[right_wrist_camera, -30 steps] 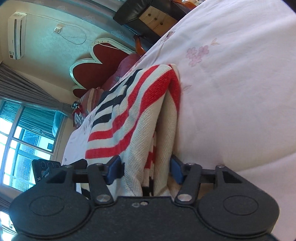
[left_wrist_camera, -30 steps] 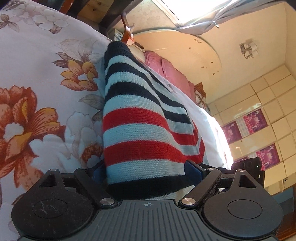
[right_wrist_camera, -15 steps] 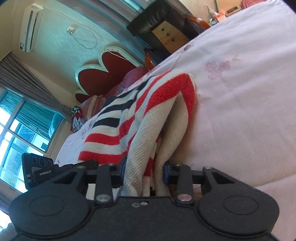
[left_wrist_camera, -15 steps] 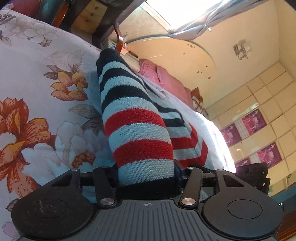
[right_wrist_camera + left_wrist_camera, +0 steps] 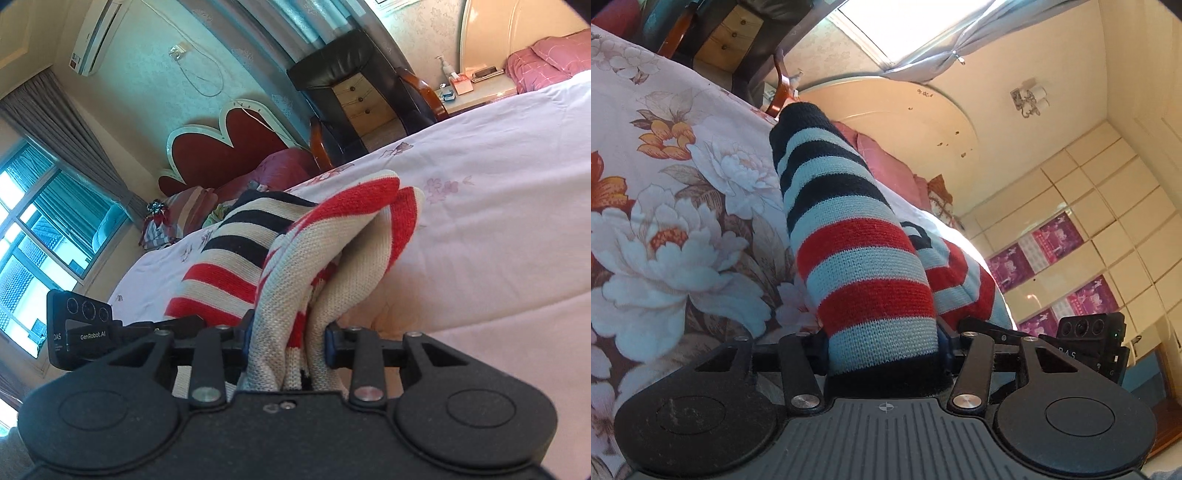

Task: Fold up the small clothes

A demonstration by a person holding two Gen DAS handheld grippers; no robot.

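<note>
Both claws are clamped on the striped knit garment (image 5: 864, 266): left claw (image 5: 882, 347) and right claw (image 5: 286, 339), edges raised above the floral bed (image 5: 665, 229). Carry both edges across level, keeping tension even, so the fold lands square.

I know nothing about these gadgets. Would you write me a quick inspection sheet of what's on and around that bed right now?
Surface: bed with a floral bedspread, pale pink in the right wrist view.
Job's things: one striped knit sweater, bunched and held at two places.
Clutter: nothing seen on the bedspread besides the sweater.
Grippers: left gripper and right gripper each have their fingers shut on sweater fabric.
Cables: a white cord hangs on the wall near the air conditioner.
Surroundings: pink pillows, a drawer chest, a window.
</note>
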